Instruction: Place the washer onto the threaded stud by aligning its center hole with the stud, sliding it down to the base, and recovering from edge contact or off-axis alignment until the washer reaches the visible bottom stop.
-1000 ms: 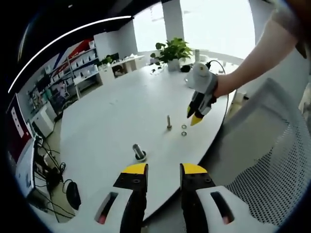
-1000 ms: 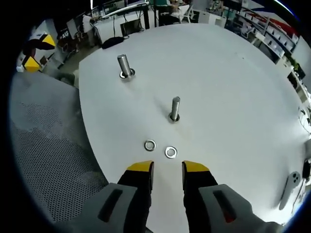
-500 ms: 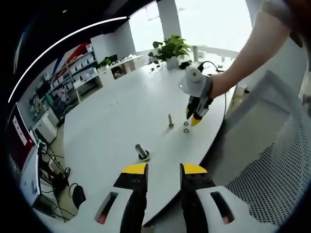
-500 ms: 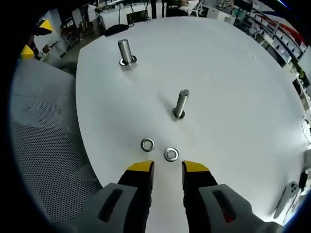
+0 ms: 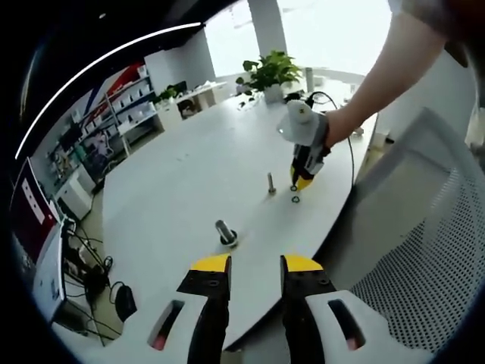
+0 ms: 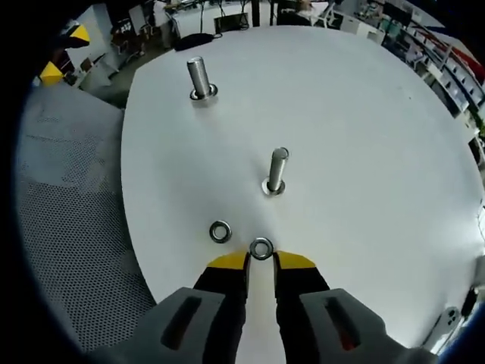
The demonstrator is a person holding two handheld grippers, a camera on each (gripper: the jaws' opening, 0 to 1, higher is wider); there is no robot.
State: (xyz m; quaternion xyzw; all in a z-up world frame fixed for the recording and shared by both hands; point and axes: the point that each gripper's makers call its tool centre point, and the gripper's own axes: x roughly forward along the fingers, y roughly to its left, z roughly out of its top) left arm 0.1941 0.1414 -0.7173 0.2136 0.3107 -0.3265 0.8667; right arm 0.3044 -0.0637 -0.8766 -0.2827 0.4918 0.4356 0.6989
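Observation:
In the right gripper view my right gripper (image 6: 261, 259) is down at the white table (image 6: 364, 152). Its jaws have closed in on a small steel washer (image 6: 261, 248), which sits right at the fingertips. A second washer (image 6: 220, 231) lies just to the left. The thin threaded stud (image 6: 276, 171) stands upright a short way ahead. In the left gripper view a person's hand holds the right gripper (image 5: 301, 180) beside that stud (image 5: 270, 183), with a washer (image 5: 295, 199) under it. My left gripper (image 5: 255, 265) hangs open over the table's near edge, with nothing in it.
A thicker stud (image 6: 199, 78) (image 5: 225, 233) stands further along the table, with a washer at its base. A mesh chair (image 6: 68, 197) is beside the table edge. A potted plant (image 5: 267, 73) sits at the far end. A white controller (image 6: 447, 322) lies at the right edge.
My right gripper has dropped to the table and its jaws have narrowed around the right-hand washer. The left gripper stays open and has barely moved.

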